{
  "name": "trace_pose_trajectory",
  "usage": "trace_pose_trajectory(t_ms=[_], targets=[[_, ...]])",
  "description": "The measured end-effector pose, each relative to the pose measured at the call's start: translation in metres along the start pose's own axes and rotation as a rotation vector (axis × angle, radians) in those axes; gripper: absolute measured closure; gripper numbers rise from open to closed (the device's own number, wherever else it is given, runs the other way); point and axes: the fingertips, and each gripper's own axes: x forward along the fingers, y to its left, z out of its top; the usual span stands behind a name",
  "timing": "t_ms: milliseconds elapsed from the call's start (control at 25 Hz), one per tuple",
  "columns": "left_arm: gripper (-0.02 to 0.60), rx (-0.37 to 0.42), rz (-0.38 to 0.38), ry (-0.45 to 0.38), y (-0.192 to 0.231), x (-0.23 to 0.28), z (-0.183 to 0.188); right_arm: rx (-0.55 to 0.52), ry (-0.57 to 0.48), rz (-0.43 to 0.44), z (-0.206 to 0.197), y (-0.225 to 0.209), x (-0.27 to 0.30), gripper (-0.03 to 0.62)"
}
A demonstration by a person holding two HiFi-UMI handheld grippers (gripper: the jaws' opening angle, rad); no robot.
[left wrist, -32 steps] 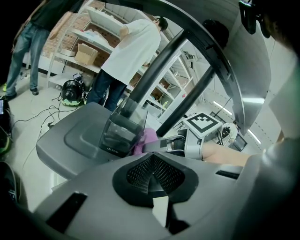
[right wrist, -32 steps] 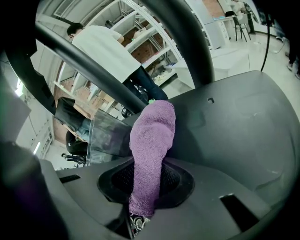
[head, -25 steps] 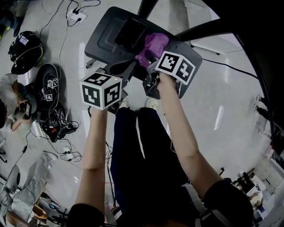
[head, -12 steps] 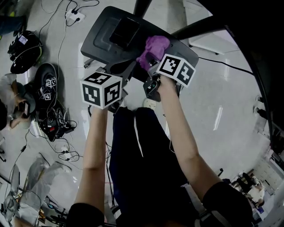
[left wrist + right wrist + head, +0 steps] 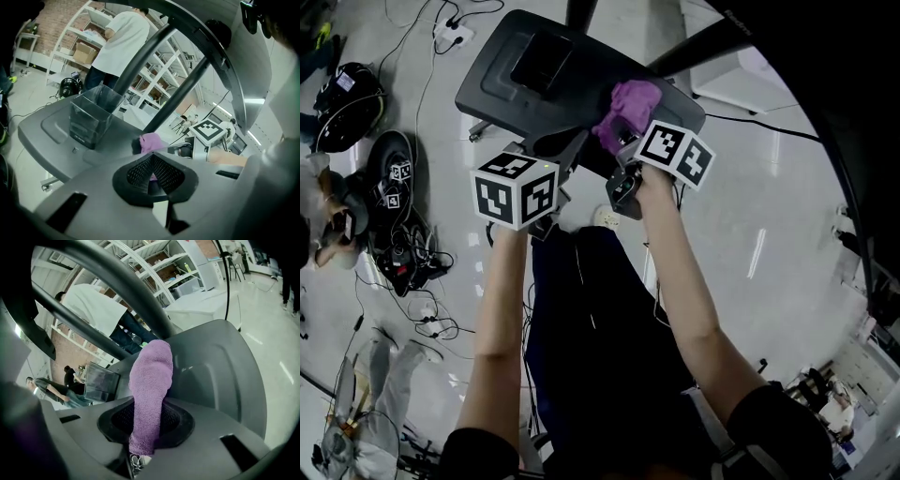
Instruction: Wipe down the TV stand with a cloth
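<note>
The TV stand's dark grey base plate [image 5: 502, 89] lies on the floor ahead of me, with two black poles [image 5: 703, 42] rising from it. A purple cloth [image 5: 623, 101] rests on the plate's right part, and my right gripper [image 5: 619, 139] is shut on it. In the right gripper view the cloth [image 5: 150, 380] hangs out of the jaws over the plate [image 5: 220, 366]. My left gripper [image 5: 572, 150] hovers at the plate's near edge, shut and holding nothing. From the left gripper view [image 5: 152, 171] the cloth [image 5: 150, 142] shows just beyond the jaws.
A dark box [image 5: 534, 64] sits on the plate's far left part. Cables, a power strip [image 5: 455, 33] and gear [image 5: 394, 178] litter the floor at left. A person in a white shirt [image 5: 119, 42] stands at shelving beyond the stand.
The right gripper and cloth have shifted slightly along the plate's right part. The left gripper has hardly moved. The head view has drifted a little.
</note>
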Motion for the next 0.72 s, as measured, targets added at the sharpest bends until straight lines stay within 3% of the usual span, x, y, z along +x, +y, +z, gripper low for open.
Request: trace_pose_trajectory(t_ms=[720], targets=[[0.577, 0.015, -0.034, 0.034, -0.066, 0.05, -0.028, 0.046, -0.021, -0.021, 0.013, -0.072, -0.055, 0.505]])
